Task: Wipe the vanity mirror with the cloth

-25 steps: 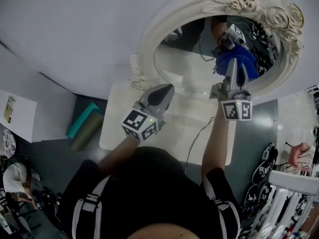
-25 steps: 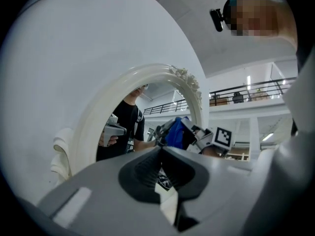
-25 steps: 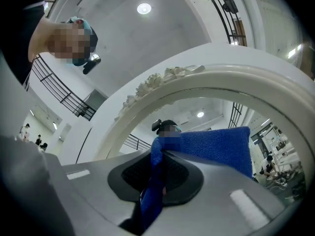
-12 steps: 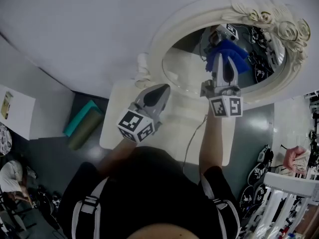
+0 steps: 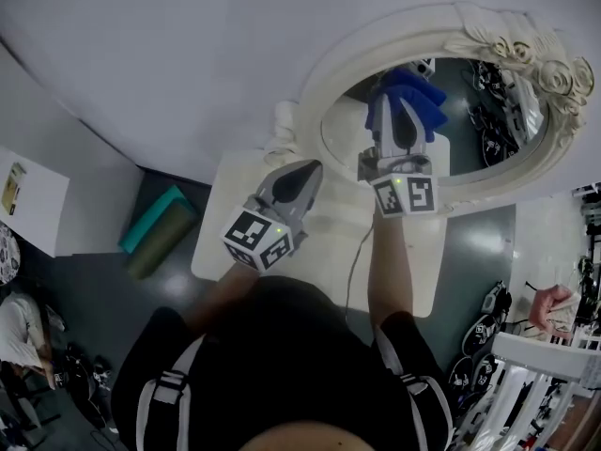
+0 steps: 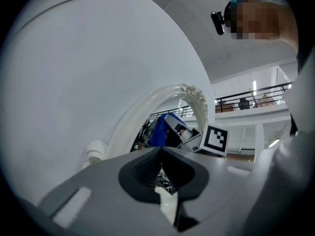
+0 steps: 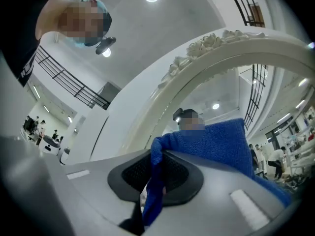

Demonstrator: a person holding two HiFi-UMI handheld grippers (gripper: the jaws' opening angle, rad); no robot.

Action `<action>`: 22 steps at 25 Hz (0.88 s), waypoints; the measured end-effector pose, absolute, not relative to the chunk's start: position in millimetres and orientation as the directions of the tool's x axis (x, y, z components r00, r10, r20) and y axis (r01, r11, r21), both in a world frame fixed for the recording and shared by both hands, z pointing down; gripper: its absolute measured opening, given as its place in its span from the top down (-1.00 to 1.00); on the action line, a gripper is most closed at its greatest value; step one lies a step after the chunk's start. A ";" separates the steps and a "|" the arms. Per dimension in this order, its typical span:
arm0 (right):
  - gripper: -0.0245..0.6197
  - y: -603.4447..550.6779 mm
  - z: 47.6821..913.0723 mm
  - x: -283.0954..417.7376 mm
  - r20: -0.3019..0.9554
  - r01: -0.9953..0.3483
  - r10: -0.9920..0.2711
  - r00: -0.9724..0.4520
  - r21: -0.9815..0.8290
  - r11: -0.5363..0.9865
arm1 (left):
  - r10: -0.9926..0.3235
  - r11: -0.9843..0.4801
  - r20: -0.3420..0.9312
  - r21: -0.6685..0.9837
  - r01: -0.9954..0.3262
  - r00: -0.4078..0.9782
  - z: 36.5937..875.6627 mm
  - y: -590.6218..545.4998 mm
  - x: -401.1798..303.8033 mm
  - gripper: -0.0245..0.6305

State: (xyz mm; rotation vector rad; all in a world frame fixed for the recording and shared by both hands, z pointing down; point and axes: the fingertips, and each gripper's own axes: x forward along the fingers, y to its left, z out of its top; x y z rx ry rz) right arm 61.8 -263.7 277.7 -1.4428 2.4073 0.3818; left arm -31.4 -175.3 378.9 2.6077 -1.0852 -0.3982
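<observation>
Standing on a white table, the mirror rises before pale wall.

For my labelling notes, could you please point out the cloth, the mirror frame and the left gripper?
cloth point(image 5: 427, 97), head view, on its blue folds.
mirror frame point(image 5: 340, 69), head view, on the plain left curve.
left gripper point(image 5: 308, 172), head view, at its closed tips.

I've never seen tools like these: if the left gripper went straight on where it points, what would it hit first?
Probably the vanity mirror, low at its white frame, just beside the blue cloth; frame or glass first, depth leaves unclear.
</observation>
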 end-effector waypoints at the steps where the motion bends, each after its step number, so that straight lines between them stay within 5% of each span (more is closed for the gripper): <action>1: 0.81 -264.3 278.1 58.8 -0.397 -0.884 -0.802 -0.446 0.059 0.463 | -0.724 -0.672 -0.141 0.367 -0.644 0.675 380.0 -175.3 -34.1 0.91; 22: 0.81 -271.1 288.5 12.9 -0.399 -0.806 -0.748 -0.531 -0.037 0.591 | -0.727 -0.670 -0.150 0.370 -0.643 0.671 377.3 -168.9 -47.1 0.91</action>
